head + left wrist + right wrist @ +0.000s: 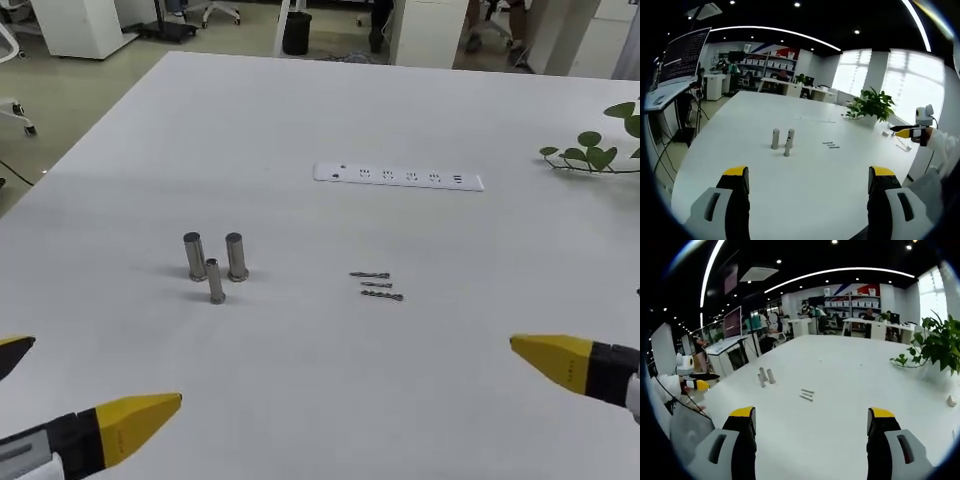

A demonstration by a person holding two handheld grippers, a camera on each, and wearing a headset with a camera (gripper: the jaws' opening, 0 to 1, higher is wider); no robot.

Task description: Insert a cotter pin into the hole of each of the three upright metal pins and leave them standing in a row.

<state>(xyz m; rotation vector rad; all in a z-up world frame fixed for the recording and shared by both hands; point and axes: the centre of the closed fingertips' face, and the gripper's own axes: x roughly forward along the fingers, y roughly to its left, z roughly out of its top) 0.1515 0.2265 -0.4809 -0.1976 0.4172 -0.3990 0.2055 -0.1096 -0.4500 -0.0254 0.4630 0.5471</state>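
Three upright metal pins [214, 262] stand close together on the white table, left of centre; they show as pins [783, 140] in the left gripper view and pins [766, 376] in the right gripper view. Three cotter pins [376, 285] lie side by side to their right, also seen as cotter pins [830, 145] and cotter pins [806, 395]. My left gripper [808, 182] is open and empty near the front left edge, its yellow fingertips [140, 415] low in the head view. My right gripper [811, 422] is open and empty at the front right, one fingertip [550, 357] showing.
A white power strip [398, 177] lies beyond the pins at mid-table. A potted plant [605, 145] trails leaves at the far right edge. Desks, chairs and people stand in the office beyond the table.
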